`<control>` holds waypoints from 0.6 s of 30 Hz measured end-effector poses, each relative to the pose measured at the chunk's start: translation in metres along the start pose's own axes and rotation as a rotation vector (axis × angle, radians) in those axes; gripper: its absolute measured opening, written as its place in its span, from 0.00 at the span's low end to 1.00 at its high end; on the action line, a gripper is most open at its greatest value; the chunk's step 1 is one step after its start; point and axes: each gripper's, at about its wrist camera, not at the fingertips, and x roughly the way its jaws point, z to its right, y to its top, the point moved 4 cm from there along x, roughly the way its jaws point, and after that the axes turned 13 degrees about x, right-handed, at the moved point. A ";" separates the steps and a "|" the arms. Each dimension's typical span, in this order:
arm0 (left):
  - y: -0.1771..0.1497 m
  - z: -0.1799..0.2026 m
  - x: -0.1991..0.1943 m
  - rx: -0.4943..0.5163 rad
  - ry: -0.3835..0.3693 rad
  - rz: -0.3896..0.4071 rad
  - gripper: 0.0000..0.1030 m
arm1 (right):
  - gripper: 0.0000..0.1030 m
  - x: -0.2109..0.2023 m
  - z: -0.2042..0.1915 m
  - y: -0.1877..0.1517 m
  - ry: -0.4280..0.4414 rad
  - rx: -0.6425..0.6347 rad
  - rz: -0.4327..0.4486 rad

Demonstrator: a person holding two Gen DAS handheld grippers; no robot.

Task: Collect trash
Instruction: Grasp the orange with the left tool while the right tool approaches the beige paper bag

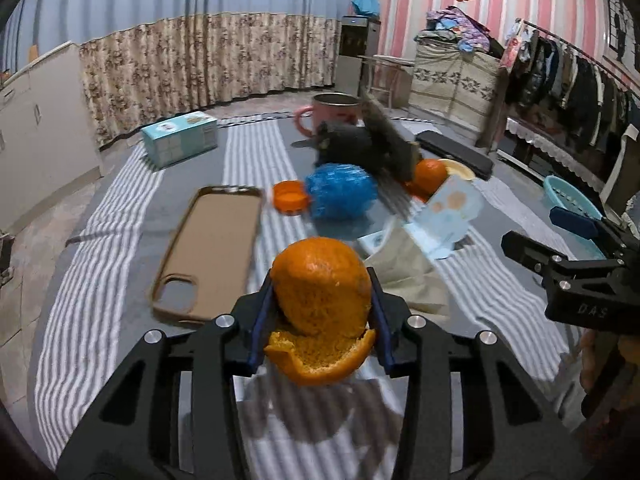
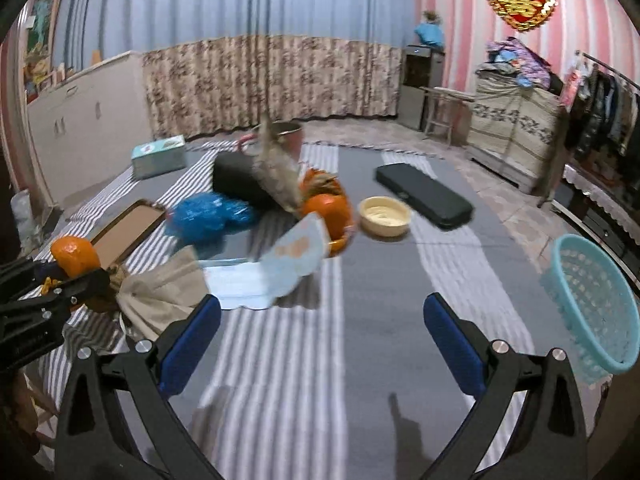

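Note:
My left gripper (image 1: 322,300) is shut on an orange peel (image 1: 320,284), held above the striped cloth; it also shows at the left edge of the right wrist view (image 2: 74,258). My right gripper (image 2: 320,332) is open and empty above the cloth; it also shows in the left wrist view (image 1: 560,240). A light blue basket (image 2: 592,300) stands at the table's right edge. A crumpled beige paper (image 2: 160,296), a light blue wrapper (image 2: 292,260) and a crumpled blue bag (image 2: 208,216) lie on the cloth.
A brown phone case (image 1: 212,248), an orange cap (image 1: 290,196), a tissue box (image 1: 180,138), a pink mug (image 1: 332,112), a dark pouch with a brush (image 2: 256,180), a whole orange (image 2: 326,208), a cream bowl (image 2: 384,216) and a black case (image 2: 424,194) lie on the table.

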 end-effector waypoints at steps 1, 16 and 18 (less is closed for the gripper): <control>-0.001 -0.003 0.000 -0.001 0.006 0.002 0.40 | 0.96 0.004 -0.006 -0.002 0.007 -0.002 -0.016; -0.025 -0.044 -0.004 -0.057 0.055 0.007 0.50 | 0.96 0.024 -0.049 -0.028 0.077 -0.039 -0.131; -0.030 -0.049 -0.008 -0.071 0.083 0.013 0.50 | 0.96 0.026 -0.058 -0.032 0.092 -0.052 -0.143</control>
